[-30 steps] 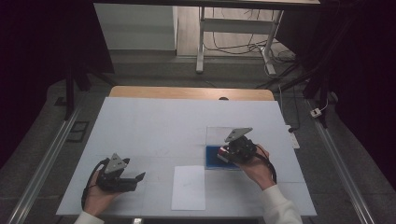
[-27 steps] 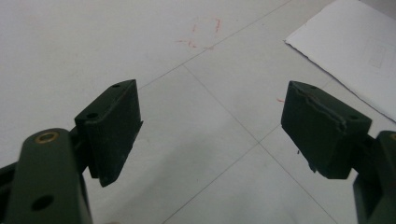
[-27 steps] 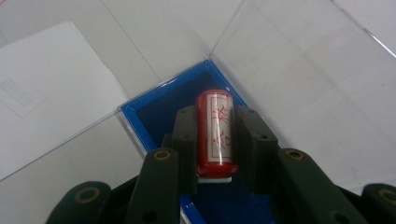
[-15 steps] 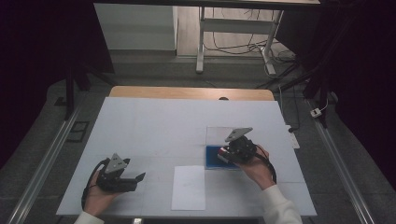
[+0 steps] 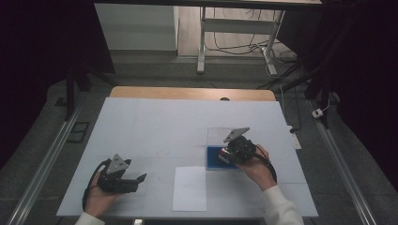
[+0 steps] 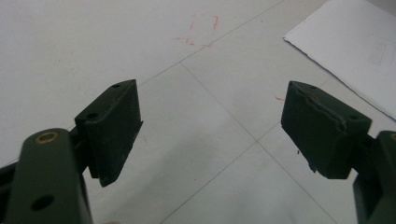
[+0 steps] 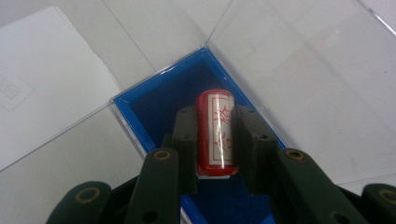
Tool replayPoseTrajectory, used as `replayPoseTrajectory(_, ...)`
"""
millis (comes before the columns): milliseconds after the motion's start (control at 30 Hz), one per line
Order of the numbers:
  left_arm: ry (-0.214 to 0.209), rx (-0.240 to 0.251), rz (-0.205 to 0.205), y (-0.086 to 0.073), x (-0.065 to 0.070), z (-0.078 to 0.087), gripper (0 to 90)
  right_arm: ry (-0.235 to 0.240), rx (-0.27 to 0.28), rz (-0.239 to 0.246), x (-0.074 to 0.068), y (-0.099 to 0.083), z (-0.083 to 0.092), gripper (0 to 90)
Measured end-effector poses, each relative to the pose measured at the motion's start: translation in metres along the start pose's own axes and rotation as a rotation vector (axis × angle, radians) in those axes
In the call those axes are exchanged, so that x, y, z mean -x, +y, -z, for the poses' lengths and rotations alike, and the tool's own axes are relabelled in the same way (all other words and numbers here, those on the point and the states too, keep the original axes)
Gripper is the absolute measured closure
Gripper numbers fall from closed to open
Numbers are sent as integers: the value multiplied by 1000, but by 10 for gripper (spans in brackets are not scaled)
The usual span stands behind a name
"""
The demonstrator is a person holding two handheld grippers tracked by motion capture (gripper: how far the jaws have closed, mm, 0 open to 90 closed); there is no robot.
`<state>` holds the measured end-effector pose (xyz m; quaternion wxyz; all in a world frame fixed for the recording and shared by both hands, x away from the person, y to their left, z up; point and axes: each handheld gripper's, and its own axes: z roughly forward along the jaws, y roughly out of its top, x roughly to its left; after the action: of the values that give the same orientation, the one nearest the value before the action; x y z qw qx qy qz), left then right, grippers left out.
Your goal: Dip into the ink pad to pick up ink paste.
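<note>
A red cylinder with a white label of red characters (image 7: 215, 133) lies between the pads of my right gripper (image 7: 215, 122), which is shut on it just over the blue-lined open box (image 7: 154, 109). Seen from above, that gripper (image 5: 229, 154) sits over the blue box (image 5: 213, 157) right of the table's middle, with the box's clear lid (image 5: 220, 137) lying open behind it. My left gripper (image 5: 141, 178) rests near the front left of the table, jaws wide apart and nothing between them; its pads (image 6: 114, 123) frame bare tabletop.
A white sheet of paper (image 5: 189, 188) lies at the front centre between the hands; its corner (image 6: 348, 51) appears in the left gripper view. Faint red marks (image 6: 201, 30) sit on the white table (image 5: 155, 122). Beyond the far wooden edge are a stand's legs and floor cables.
</note>
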<state>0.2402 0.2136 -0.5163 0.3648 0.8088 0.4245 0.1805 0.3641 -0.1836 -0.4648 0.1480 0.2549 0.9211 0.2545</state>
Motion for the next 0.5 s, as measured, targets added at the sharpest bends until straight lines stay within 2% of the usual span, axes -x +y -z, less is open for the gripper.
replayPoseTrajectory(300,-2,0,0,0,1,0,205,-15,-54,8,-2,4,-4,705)
replayPoseTrajectory(500,-4,3,-1,1,3,1,205,-5,-65,-10,-1,4,-6,708)
